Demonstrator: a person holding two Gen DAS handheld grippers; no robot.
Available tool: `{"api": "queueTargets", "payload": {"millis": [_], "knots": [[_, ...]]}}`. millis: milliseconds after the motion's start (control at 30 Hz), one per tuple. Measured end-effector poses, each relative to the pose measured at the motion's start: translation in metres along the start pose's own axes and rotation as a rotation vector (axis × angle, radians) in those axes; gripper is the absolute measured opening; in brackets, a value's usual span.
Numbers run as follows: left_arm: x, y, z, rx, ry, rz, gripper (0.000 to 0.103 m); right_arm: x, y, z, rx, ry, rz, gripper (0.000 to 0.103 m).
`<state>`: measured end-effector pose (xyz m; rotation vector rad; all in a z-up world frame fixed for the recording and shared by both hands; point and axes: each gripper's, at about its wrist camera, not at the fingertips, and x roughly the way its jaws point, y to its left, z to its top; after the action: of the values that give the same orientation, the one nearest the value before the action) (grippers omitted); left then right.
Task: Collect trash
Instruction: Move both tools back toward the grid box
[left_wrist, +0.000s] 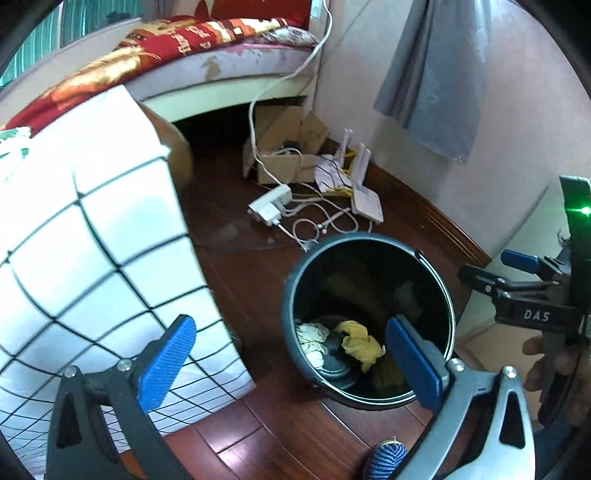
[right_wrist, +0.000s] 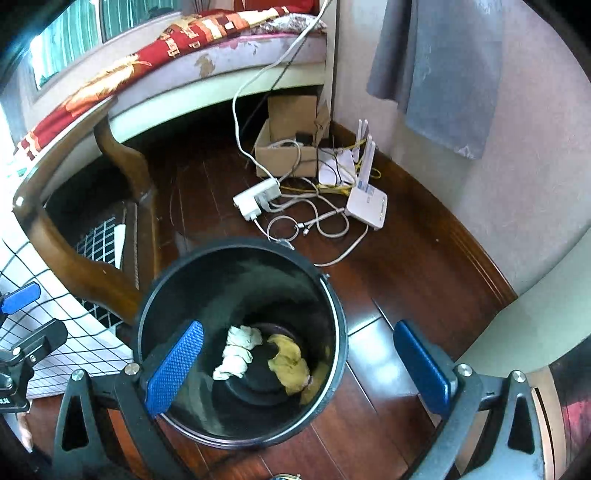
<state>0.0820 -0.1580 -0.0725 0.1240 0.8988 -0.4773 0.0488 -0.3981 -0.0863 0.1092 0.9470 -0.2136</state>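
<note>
A black round bin (left_wrist: 369, 242) (right_wrist: 236, 245) stands on the dark wooden floor. At its bottom lie a crumpled white paper (left_wrist: 312, 338) (right_wrist: 238, 350) and a crumpled yellow paper (left_wrist: 360, 341) (right_wrist: 290, 365). My left gripper (left_wrist: 290, 321) hangs open above the bin's left side, nothing between its blue pads. My right gripper (right_wrist: 299, 326) is open over the bin's right half, also empty. In the left wrist view, the right gripper's fingers (left_wrist: 519, 260) show at the right edge. In the right wrist view, the left gripper's fingers (right_wrist: 20, 295) show at the left edge.
A table with a white, black-gridded cloth (left_wrist: 92, 240) and a curved wooden leg (right_wrist: 125, 162) stands left of the bin. Behind the bin lie a power strip (right_wrist: 256, 197), a router (right_wrist: 365, 205), loose cables and a cardboard box (right_wrist: 288, 147). A bed runs along the back.
</note>
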Motion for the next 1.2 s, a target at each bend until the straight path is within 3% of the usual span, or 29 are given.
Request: {"api": "queueTargets", "payload": {"millis": [767,1200], "knots": [[-0.055,0.035,0.009,-0.048,-0.106,0.126,0.103,-0.062,0.061,0.022,-0.083,-0.129,0.073,0.103],[-0.114,0.091,-0.005,-0.144,-0.2,0.219,0.103,-0.095,0.128,0.045,-0.158,-0.225,0.176,0.103]]}}
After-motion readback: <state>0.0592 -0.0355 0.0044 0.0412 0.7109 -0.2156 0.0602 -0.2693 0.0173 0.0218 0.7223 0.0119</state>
